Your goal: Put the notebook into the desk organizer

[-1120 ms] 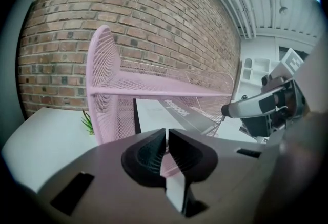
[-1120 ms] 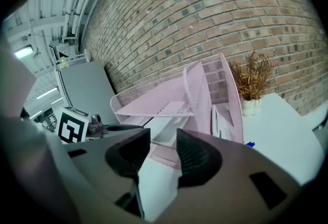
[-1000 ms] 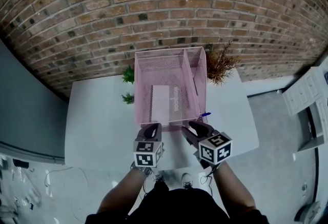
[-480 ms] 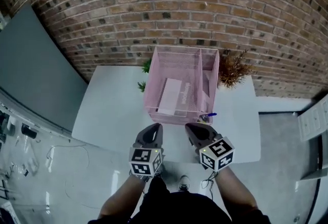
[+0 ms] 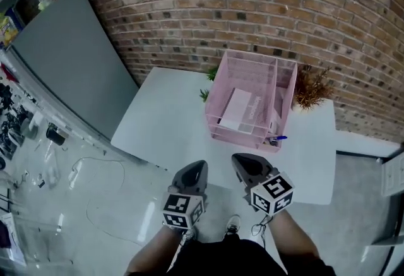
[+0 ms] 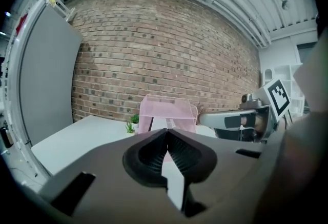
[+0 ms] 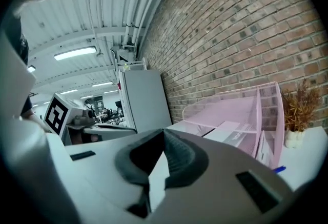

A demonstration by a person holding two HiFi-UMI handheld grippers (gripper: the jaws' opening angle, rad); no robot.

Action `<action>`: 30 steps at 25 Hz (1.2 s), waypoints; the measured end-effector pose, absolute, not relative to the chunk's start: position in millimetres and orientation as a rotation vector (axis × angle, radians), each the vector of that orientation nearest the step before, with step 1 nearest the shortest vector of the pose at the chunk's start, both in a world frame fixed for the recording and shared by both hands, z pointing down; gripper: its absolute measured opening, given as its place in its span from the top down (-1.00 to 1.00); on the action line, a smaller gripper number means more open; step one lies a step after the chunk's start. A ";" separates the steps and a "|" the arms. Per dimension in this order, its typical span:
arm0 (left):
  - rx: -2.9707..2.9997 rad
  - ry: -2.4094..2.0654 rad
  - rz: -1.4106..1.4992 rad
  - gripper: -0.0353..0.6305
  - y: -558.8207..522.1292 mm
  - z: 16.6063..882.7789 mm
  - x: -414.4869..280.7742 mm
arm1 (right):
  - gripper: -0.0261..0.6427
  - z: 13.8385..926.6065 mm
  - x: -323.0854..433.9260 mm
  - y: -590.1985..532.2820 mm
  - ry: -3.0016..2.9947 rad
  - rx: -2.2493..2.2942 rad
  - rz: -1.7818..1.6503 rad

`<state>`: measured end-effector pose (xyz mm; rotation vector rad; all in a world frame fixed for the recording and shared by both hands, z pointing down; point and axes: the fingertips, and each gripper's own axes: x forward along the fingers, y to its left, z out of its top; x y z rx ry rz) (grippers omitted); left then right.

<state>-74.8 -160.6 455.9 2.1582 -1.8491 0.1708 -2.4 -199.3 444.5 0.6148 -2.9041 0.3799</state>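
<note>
Notebook (image 5: 238, 108): white cover, laid flat in the larger, left compartment of the desk organizer (image 5: 218, 98). A pale band along its right side is printed with one dark word, too small to be read. Desk organizer: pink wire mesh, two compartments split by a mesh wall, set on the wall-side half of the white counter (image 5: 165, 118), toward its right. The narrower right compartment is occupied by something pale that cannot be made out. Blue pen (image 5: 278, 138): laid on the counter just beside the organizer's near right corner. Green plant (image 5: 208, 77) and dried brown plant (image 5: 311, 87): placed at the organizer's left and right rear corners, by the brick wall (image 5: 252, 9). Left claw (image 5: 193, 174): closed, tips met, nothing gripped. Right claw (image 5: 246, 165): closed likewise, nothing between its tips. Both are held side by side at the counter's near edge, well apart from the organizer. Each is fitted with a marker cube (image 5: 178, 210) patterned in black and white squares. The counter's left half and near strip are left bare, and a grey panel (image 5: 69, 57) is stood beyond its left edge.
</note>
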 end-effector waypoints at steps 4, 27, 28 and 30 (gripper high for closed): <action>2.176 -1.825 0.153 0.88 -137.8 450.1 -82.1 | 0.91 439.9 -17.7 -179.2 -2.920 0.610 0.377; 2.515 -1.366 0.119 0.88 13.9 444.1 -96.7 | 0.91 429.8 -19.0 1.9 -2.727 1.186 0.345; 2.521 -1.354 0.119 0.88 17.0 443.7 -95.2 | 0.91 430.0 -16.9 6.1 -2.718 1.201 0.350; 2.531 -1.338 0.117 0.88 21.0 441.6 -93.6 | 0.91 429.7 -13.7 11.7 -2.705 1.222 0.359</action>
